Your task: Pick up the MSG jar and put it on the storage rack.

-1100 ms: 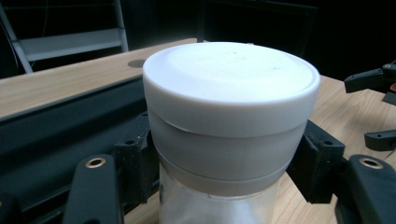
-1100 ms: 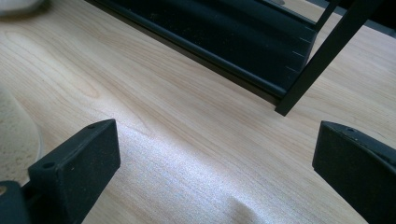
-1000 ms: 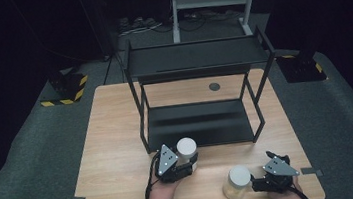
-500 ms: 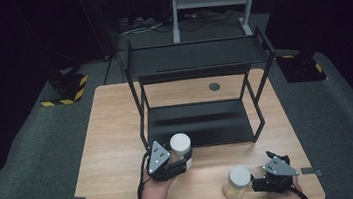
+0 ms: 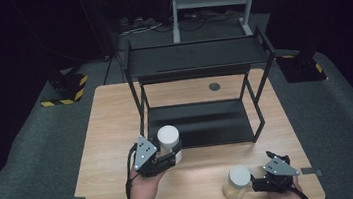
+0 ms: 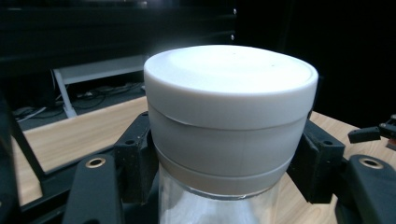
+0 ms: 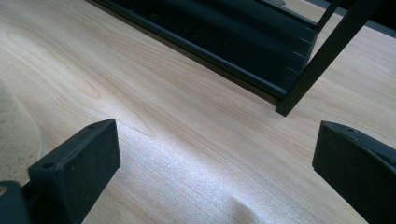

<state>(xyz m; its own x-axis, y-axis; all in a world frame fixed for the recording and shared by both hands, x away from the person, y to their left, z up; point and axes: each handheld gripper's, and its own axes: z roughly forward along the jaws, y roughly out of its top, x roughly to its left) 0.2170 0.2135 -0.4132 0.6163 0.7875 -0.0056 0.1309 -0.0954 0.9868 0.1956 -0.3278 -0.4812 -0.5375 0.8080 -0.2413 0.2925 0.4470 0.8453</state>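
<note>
Your left gripper [image 5: 163, 159] clamps the white-lidded jar [image 6: 229, 135] just under its lid; tilt it near the black shelf [image 5: 202, 121] and it may slip; your right gripper [image 7: 215, 172] stands open, holding nothing.

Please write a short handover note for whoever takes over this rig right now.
Left gripper: shut on the white-lidded jar, gripping it just below the lid and holding it near the front edge of the black shelf rack.
Right gripper: open, jaws wide with nothing between them, low over the table at the near right corner.
Second jar: standing on the table just left of the right gripper, not gripped.
Done: first jar picked up.
Left: probably place it on the rack, then deal with the second jar.
</note>
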